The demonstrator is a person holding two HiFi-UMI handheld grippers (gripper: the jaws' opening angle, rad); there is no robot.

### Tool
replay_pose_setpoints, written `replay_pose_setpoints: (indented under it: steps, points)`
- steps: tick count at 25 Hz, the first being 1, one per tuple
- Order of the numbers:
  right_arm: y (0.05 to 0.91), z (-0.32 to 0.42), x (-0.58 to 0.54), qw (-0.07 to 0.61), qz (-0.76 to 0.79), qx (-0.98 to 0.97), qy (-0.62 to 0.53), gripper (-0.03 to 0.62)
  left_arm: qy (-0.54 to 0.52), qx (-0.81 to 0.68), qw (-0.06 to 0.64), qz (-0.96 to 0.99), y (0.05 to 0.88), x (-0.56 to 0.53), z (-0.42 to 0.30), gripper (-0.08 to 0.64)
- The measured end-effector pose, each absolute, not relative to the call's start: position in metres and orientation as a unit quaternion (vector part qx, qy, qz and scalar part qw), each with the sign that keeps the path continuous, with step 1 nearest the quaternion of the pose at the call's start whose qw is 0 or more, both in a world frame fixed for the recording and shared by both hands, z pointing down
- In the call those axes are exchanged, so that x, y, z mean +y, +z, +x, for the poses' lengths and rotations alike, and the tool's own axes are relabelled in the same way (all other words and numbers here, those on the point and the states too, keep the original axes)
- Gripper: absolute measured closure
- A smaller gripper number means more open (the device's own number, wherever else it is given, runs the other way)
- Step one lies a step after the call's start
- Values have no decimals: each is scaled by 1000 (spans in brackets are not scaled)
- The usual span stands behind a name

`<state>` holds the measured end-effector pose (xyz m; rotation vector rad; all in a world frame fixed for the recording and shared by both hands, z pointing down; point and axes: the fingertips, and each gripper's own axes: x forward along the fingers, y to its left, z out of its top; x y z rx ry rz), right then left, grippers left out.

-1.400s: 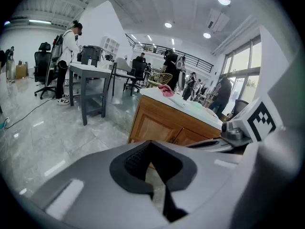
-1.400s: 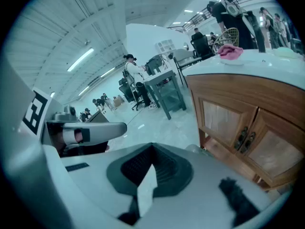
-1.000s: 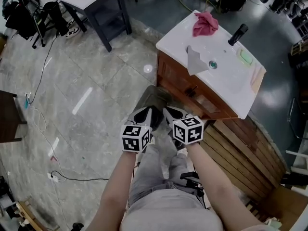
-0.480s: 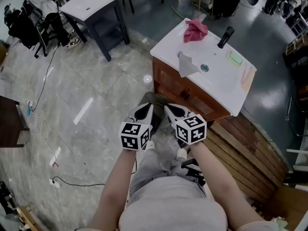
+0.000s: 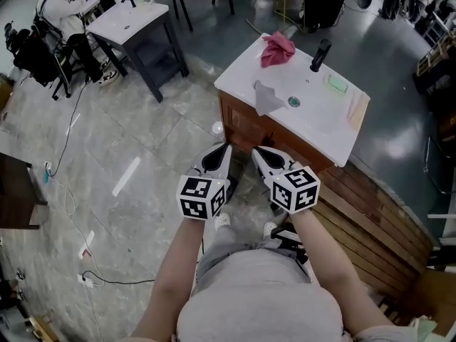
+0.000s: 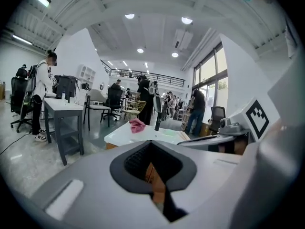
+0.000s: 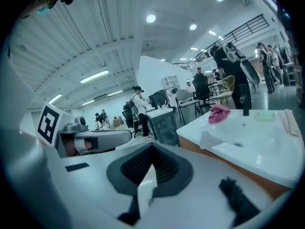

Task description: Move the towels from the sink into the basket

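Observation:
A pink towel (image 5: 277, 48) lies crumpled at the far corner of the white sink top (image 5: 335, 130), beside the black tap (image 5: 318, 54). A grey towel (image 5: 266, 98) drapes over the basin's near rim. The right gripper view shows the pink towel (image 7: 219, 112) and the grey towel (image 7: 209, 140); the left gripper view shows only the pink towel (image 6: 137, 124). My left gripper (image 5: 216, 157) and right gripper (image 5: 264, 159) are side by side in front of the wooden cabinet, short of the sink, both shut and empty. No basket is in view.
A green item (image 5: 336, 84) sits on the sink top near the tap. A wooden slatted platform (image 5: 370, 212) runs to the right of the cabinet. A grey table (image 5: 135, 16) and chairs stand to the left, cables lie on the floor, and people stand further back.
Both grippers have risen together, their tips now nearer the cabinet front. The head view has shifted, so the sink sits higher and more to the left. Both stay shut.

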<state>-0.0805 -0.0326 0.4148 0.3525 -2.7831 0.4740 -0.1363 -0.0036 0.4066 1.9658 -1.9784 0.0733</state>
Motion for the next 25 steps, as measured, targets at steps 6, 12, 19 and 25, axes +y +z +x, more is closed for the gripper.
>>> replay_pose_setpoints:
  steps: [6, 12, 19, 25]
  points:
    - [383, -68, -38, 126, 124, -975, 137, 574, 17, -693, 143, 707, 376, -12, -119, 558]
    - [351, -58, -40, 87, 130, -979, 129, 574, 3, -686, 94, 722, 338, -24, -100, 558]
    - [321, -41, -43, 48, 136, -983, 117, 574, -13, -683, 59, 728, 308, -27, -79, 558]
    - [302, -24, -54, 24, 133, -985, 104, 574, -27, -687, 42, 725, 296, -33, -64, 557]
